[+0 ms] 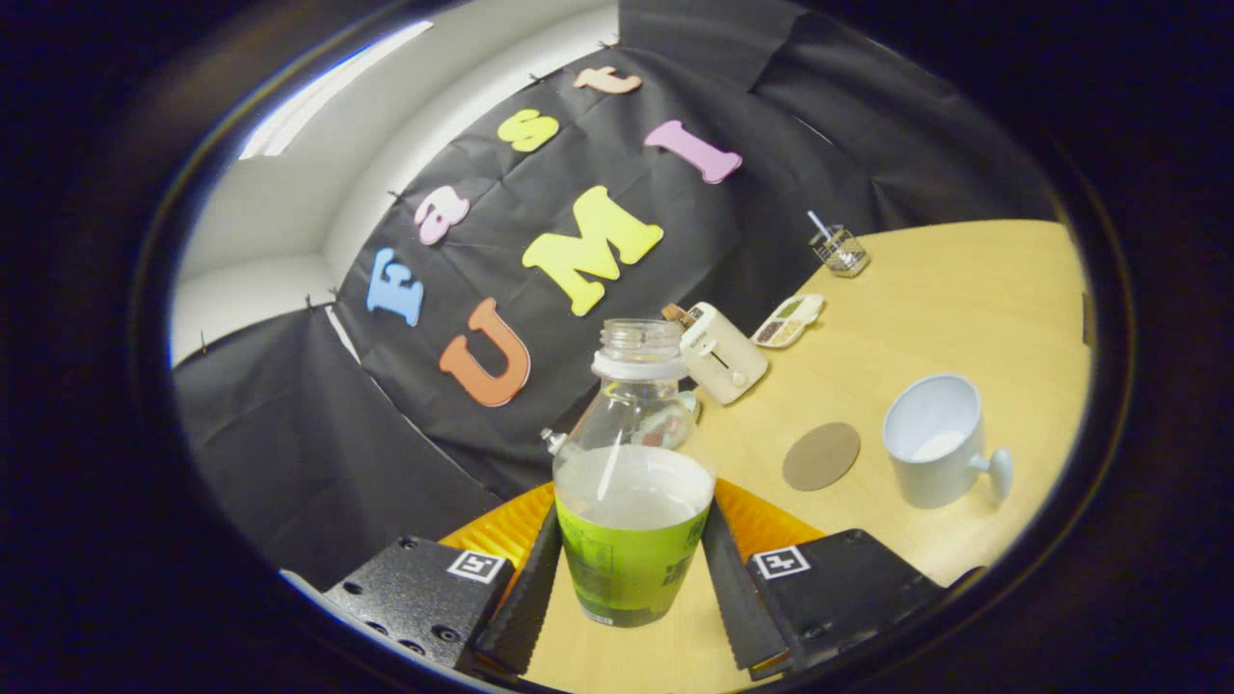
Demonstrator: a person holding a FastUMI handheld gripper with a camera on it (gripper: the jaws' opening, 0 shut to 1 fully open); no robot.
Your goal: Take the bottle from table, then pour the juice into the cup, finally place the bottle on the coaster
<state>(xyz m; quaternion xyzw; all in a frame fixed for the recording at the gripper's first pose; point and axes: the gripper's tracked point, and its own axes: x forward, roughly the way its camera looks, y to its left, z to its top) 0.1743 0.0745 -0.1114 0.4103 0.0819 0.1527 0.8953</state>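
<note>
A clear plastic bottle (629,482) with a green label and no cap stands between my two fingers, and my gripper (629,569) is shut on its lower body. It holds a pale liquid up to about its shoulder. The view is tilted, and the bottle looks lifted off the wooden table (964,318). Beyond the right finger lies a round brown coaster (820,456). To the right of the coaster stands a pale blue cup (938,439) with its handle turned away from the coaster and some whitish liquid at the bottom.
A cream toaster (721,351) stands just behind the bottle, with a divided snack tray (789,320) past it and a small wire basket (840,250) farther back. A small glass object (675,416) sits behind the bottle. Black cloth walls off the far side.
</note>
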